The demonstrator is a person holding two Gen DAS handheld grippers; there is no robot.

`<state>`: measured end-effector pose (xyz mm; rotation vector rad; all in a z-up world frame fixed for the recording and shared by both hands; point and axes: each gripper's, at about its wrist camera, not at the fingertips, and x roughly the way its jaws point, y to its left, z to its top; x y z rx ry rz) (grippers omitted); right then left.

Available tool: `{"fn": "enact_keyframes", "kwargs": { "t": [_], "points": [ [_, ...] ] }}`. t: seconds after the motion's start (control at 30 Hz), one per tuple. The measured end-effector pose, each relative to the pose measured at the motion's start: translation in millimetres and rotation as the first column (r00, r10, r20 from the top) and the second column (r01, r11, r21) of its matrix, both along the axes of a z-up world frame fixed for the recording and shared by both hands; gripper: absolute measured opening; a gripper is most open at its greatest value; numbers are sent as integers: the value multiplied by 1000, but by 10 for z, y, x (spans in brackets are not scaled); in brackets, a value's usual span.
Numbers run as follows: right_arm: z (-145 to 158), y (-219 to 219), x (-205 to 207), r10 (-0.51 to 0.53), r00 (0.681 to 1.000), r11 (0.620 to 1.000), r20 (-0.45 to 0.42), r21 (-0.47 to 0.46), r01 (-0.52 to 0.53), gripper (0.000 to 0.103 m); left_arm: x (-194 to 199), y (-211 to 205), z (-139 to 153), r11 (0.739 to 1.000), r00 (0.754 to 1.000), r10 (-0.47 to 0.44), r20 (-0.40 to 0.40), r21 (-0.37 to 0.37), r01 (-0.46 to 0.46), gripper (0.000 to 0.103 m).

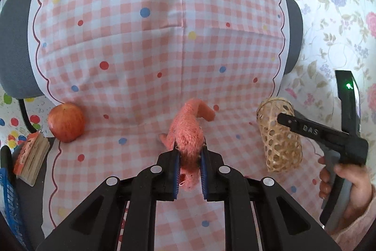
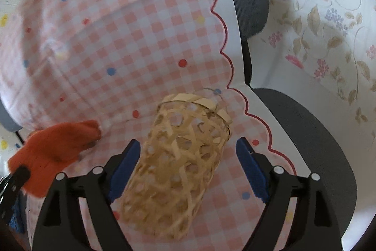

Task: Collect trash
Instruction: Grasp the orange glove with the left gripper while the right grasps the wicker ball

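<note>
Fuzzy orange glove (image 1: 189,133), low centre in my left view, is pinched in my left gripper (image 1: 189,171); its loose fingers could snag the cloth (image 1: 131,44). My right gripper (image 2: 188,171) straddles the basket (image 2: 178,166), jaws spread; closing off-centre could roll or crush that wicker.

Readable only: raised letters "DAS" on the black finger of the right gripper (image 1: 285,120), seen from the left wrist view, off to the right of the left gripper (image 1: 190,160).
</note>
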<state>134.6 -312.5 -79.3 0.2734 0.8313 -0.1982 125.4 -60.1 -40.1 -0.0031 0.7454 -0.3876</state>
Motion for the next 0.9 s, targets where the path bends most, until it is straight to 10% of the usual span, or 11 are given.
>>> {"fn": "enact_keyframes", "kwargs": {
  "t": [0.3, 0.9],
  "points": [
    [-205, -43, 157, 29, 998, 980, -51, 197, -19, 83, -84, 89, -56, 1000, 1000, 18, -21, -9, -18, 15],
    [523, 470, -885, 197, 968, 980, 158, -36, -194, 80, -772, 292, 360, 996, 988, -28, 152, -78, 40, 15]
  ]
}}
